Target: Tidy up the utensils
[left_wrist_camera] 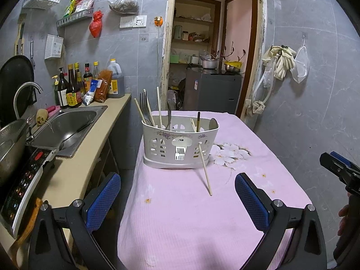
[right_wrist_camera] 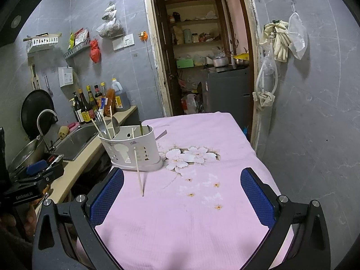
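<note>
A white slotted utensil holder (left_wrist_camera: pixel 180 145) (right_wrist_camera: pixel 132 153) stands on the pink tablecloth (left_wrist_camera: pixel 191 220) (right_wrist_camera: pixel 184 225). Inside it are a fork (left_wrist_camera: pixel 144 105), a spoon (left_wrist_camera: pixel 169 112), several pale chopsticks and a dark stick. One pale chopstick (left_wrist_camera: pixel 204 171) (right_wrist_camera: pixel 138 173) leans against the holder's front wall, its lower tip on the cloth. My left gripper (left_wrist_camera: pixel 177 198) hovers open before the holder, nothing between its blue pads. My right gripper (right_wrist_camera: pixel 182 193) is open too, to the right of the leaning chopstick, and shows in the left wrist view (left_wrist_camera: pixel 342 168).
To the left runs a beige counter (left_wrist_camera: pixel 74 175) with a steel sink (left_wrist_camera: pixel 67 130), a faucet, a pot on an induction cooker (left_wrist_camera: pixel 24 184) and several sauce bottles (left_wrist_camera: pixel 74 85). Behind the table, a doorway opens onto a grey fridge (left_wrist_camera: pixel 213 90). A hand (left_wrist_camera: pixel 344 220) holds the right gripper.
</note>
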